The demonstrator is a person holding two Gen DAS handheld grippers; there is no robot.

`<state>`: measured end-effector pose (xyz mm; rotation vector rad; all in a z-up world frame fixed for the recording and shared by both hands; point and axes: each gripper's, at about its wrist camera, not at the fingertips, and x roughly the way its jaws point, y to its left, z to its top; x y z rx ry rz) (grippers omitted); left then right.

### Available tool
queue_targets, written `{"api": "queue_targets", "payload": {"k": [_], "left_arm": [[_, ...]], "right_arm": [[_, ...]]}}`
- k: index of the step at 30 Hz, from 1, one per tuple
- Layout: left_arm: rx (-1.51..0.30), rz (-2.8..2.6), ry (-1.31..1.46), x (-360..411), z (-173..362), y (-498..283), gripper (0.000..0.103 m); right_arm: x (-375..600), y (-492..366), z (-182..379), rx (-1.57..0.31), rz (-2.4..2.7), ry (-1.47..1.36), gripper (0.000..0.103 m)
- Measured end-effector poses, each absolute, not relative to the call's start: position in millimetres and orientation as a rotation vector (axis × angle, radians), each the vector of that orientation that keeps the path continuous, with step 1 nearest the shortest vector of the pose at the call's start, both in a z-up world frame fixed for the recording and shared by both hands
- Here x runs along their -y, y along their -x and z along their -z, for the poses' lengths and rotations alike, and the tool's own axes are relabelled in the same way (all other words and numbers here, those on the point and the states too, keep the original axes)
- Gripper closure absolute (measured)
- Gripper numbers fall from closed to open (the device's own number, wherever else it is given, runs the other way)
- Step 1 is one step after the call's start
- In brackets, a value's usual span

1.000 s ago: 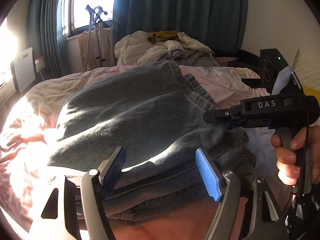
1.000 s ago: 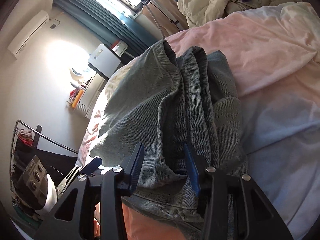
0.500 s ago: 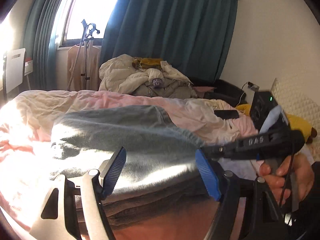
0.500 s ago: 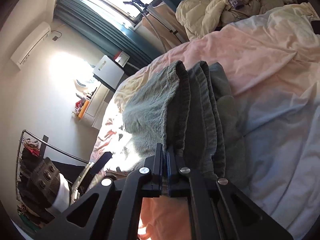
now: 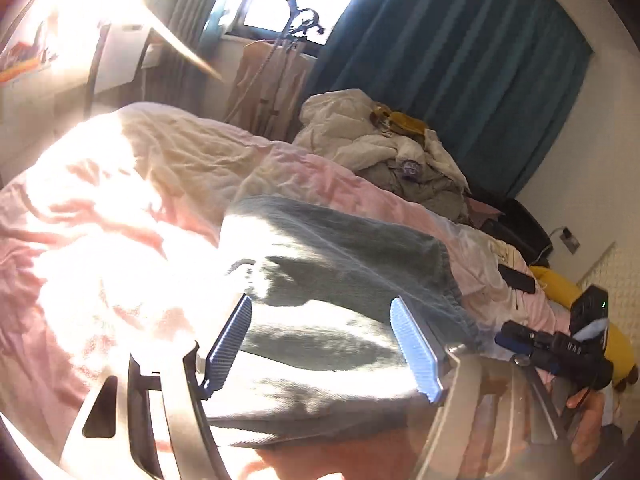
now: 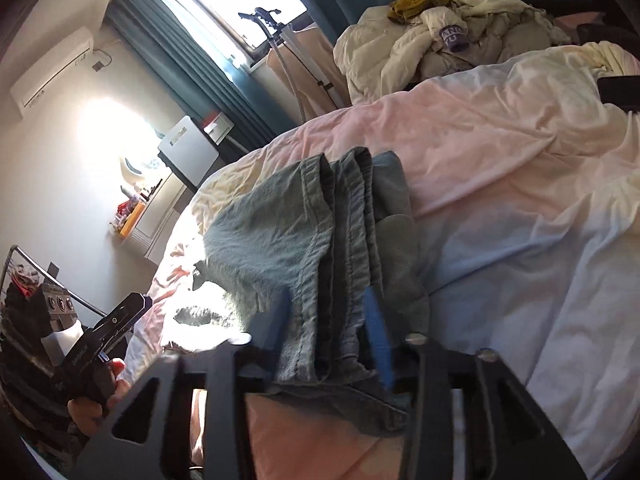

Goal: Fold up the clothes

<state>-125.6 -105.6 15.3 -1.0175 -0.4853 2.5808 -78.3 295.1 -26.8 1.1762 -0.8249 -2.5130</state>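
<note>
One pair of folded grey-blue jeans [image 6: 320,248] is laid on a bed covered by a pink duvet [image 6: 500,152]. The right gripper [image 6: 328,320], jaws just spread, straddles the folded edge; the left gripper [image 5: 320,344] is held spread above it

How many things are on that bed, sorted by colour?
Grey-blue: 1, the folded jeans
Pink: 1, the duvet
Black: 1, a flat object
Yellow: 1, a long cushion
Total: 4
</note>
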Motion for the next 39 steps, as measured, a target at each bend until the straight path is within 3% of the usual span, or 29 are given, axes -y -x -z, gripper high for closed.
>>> {"api": "queue_targets", "payload": {"k": [2, 8, 17, 22, 28, 34, 39], "left_arm": [[0.594, -2.536, 1.083, 125, -5, 142, 0.018], [0.549, -2.441, 1.236, 134, 23, 171, 0.014], [0.538, -2.264, 1.477, 127, 74, 196, 0.014], [0.582, -2.224, 1.497, 129, 84, 200, 0.014], [0.596, -2.212, 1.53, 127, 92, 198, 0.014], [0.524, -2.207, 1.52, 110, 94, 192, 0.016], [0.473, -2.246, 1.496, 101, 93, 188, 0.022]], "right_arm": [[-303, 87, 40, 0.912, 2.497, -1.236, 0.03], [-301, 122, 67, 0.965, 2.376, -1.336, 0.026], [-290, 151, 95, 0.866, 2.366, -1.389, 0.022], [-298, 160, 109, 0.958, 2.311, -1.393, 0.02], [-293, 154, 94, 0.939, 2.324, -1.275, 0.021], [-269, 142, 69, 0.759, 2.343, -1.159, 0.021], [-270, 155, 99, 0.81, 2.334, -1.305, 0.028]]}}
